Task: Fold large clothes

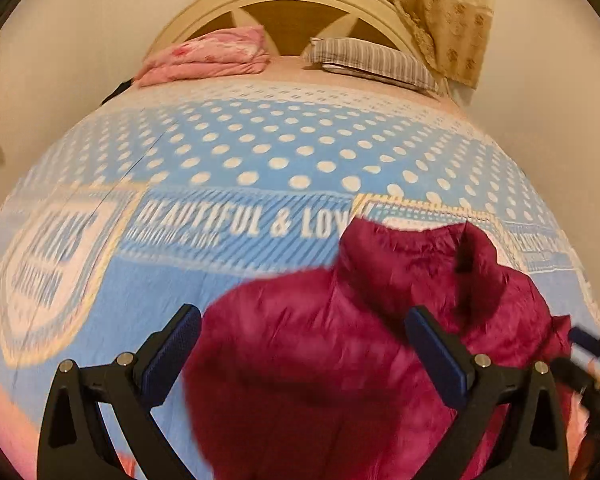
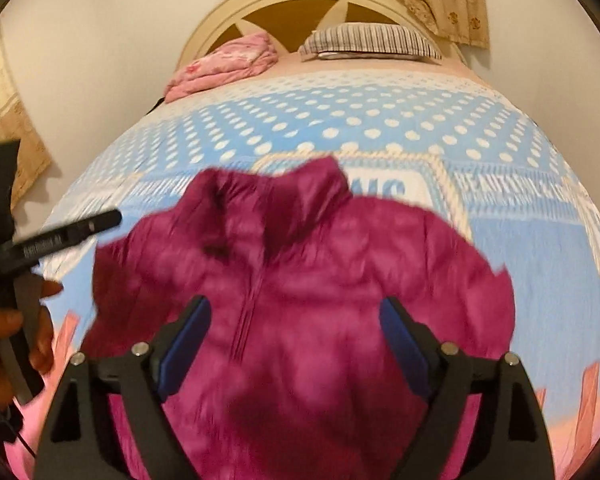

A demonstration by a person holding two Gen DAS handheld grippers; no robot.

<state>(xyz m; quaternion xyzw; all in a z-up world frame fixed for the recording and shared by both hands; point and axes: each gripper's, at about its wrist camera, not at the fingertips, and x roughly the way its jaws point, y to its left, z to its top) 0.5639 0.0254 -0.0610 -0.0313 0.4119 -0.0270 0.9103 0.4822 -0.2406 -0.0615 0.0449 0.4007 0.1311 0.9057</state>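
Magenta quilted fabric is filling the lower middle of both views: the puffer jacket (image 2: 300,280) is lying front up on the blue polka-dot bedspread (image 1: 260,148), collar pointing toward the headboard (image 1: 284,4), zipper running down its middle. It is sitting near the foot of the bed, close to you, probably so that both sides are within reach without leaning.

On your left, you are holding the left gripper (image 1: 302,338) with its blue pads spread wide and nothing between them. It is hovering over the jacket's left edge, where the sleeve appears bunched in toward the body; whether it is touching the cloth I cannot tell through the blur. That spot suits taking hold of the left side for a fold inward.

Moving right, the right gripper (image 2: 296,330) is also gaping wide and empty, straddling the zipper line over the chest, so it is looking squarely down the garment's centre.

Far beyond, the pink folded blanket (image 1: 208,56) and striped pillow (image 1: 368,60) are resting against the headboard, well apart from the jacket and leaving it open bedspread to work on.
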